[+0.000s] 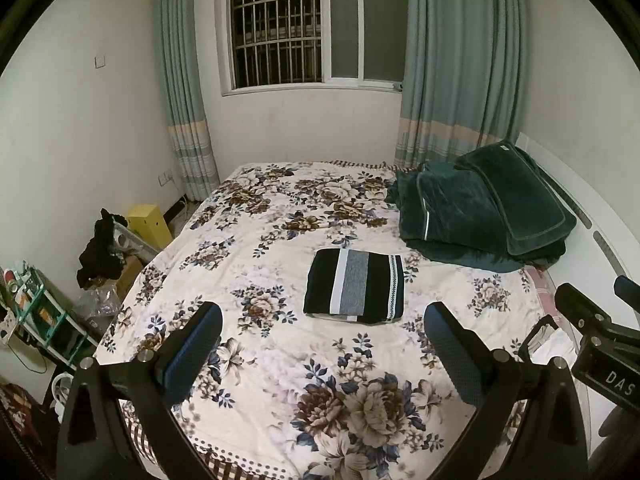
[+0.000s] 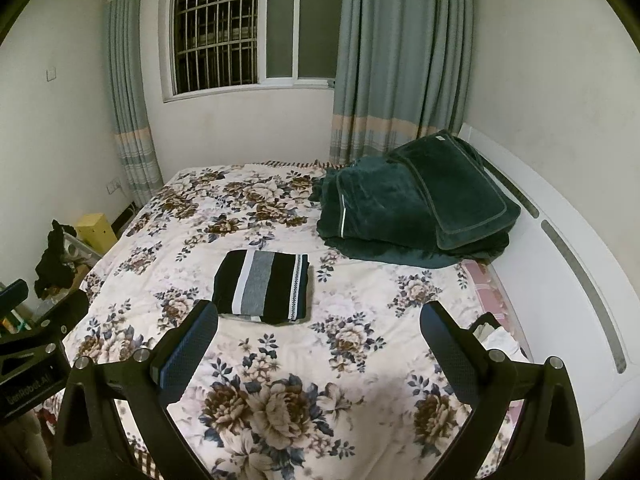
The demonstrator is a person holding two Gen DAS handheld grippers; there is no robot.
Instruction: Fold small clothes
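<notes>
A folded striped garment [image 1: 355, 287], black with white and grey bands, is lying flat near the middle of a bed [image 1: 280, 360] covered in a cream floral spread. Two hand-held tongs are hovering above the near part of the bed, both standing wide apart and holding nothing.

In the left wrist view, the left tongs [image 1: 323, 322] are framing the garment: it is sitting ahead of the tips and between them, a little nearer the right-hand finger, with bare floral spread between cloth and tongs. The body of the right tongs [image 1: 600, 336] is showing at the right edge of this view.

In the right wrist view, the right tongs [image 2: 319, 320] are pointing the same way, and the garment [image 2: 262, 287] is lying ahead and toward the left, its near corner looking just beside the left-hand fingertip [image 2: 206, 316]; whether they are touching cannot be told.

A heap of dark green blankets [image 1: 480, 212] is resting at the far right of the bed, well apart from the garment. Grey-blue curtains [image 1: 460, 60] are flanking a barred window [image 1: 276, 28] behind.
</notes>
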